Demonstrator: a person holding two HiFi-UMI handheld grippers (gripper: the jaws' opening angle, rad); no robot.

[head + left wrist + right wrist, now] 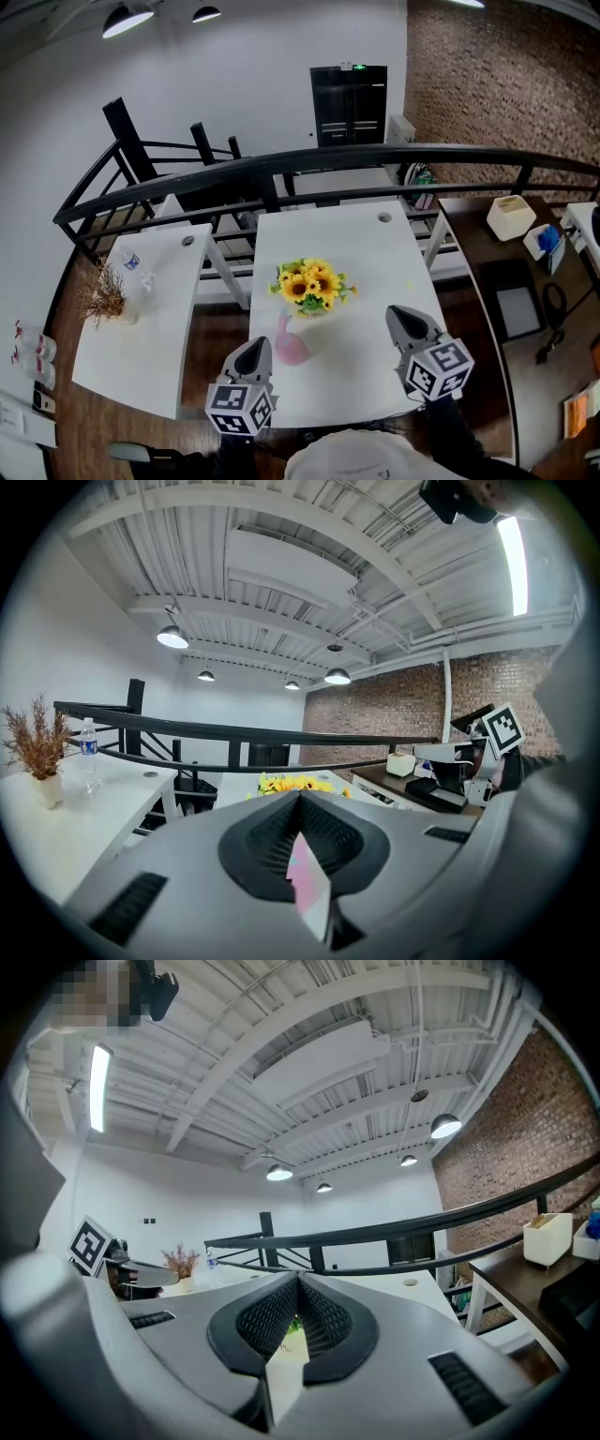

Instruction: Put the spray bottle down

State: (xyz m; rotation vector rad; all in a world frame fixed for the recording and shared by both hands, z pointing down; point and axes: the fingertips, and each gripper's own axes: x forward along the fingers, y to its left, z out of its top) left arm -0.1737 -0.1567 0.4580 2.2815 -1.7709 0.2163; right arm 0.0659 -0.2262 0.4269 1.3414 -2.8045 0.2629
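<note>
1. Already the pink spray bottle (292,345) appears to rest on the near part of the white desk (375,262). It is just right of the left gripper (253,349) and just this side of the sunflowers (309,284).
2. Both the left gripper and the right gripper (401,319) have their jaws closed together on nothing.
3. Risk: the left gripper is so close that a sideways swing could tip the bottle, which is likely light, into the flowers.

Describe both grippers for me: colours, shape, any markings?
The left gripper and the right gripper look alike: light grey bodies tapering to a point, with black cross-hatched pads inside. Each carries a cube of black-and-white square markers at the back. No cables show.
</note>
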